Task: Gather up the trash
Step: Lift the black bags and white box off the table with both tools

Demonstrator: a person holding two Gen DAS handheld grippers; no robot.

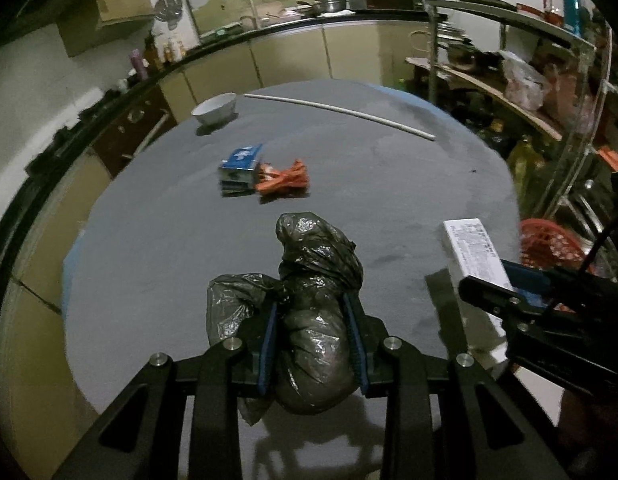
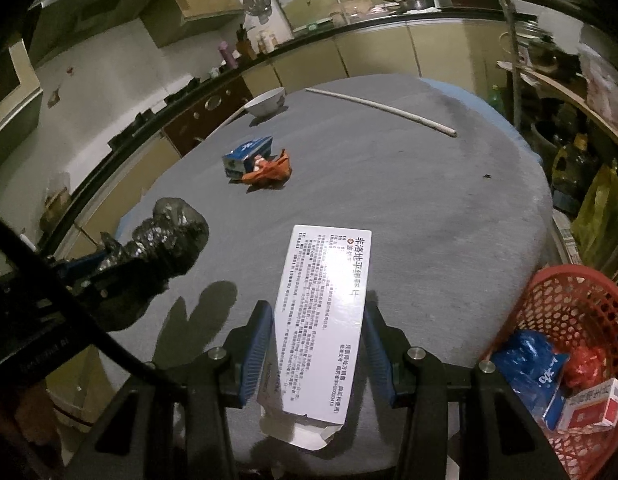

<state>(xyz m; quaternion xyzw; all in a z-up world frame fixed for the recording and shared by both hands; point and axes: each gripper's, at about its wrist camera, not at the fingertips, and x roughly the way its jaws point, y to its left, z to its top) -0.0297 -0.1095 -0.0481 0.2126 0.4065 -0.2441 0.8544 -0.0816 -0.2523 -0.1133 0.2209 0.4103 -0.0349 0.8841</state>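
Left tongs (image 1: 315,340) pinching a crumpled dark grey plastic bag (image 1: 313,300), blue pads pressed into its sides, the bundle lifted over the near part of the grey cloth-covered counter (image 1: 389,184). Right tongs (image 2: 317,356) clamped on a long white cardboard box with black print (image 2: 325,312), pads tight against both long edges, one end flap hanging open at the near end. Out in the middle of the counter, a small blue carton (image 2: 247,156) lying just beside a crumpled orange wrapper (image 2: 271,170), the two touching. Farther back on the left, a white bowl (image 1: 214,109) standing upright. Across the far side, a long thin white stick (image 1: 341,114) lying flat. At the near right edge, a red mesh plastic basket (image 2: 581,304) holding a blue packet (image 2: 533,368), a red wrapper (image 2: 585,364) and a red-and-white box (image 2: 595,404).
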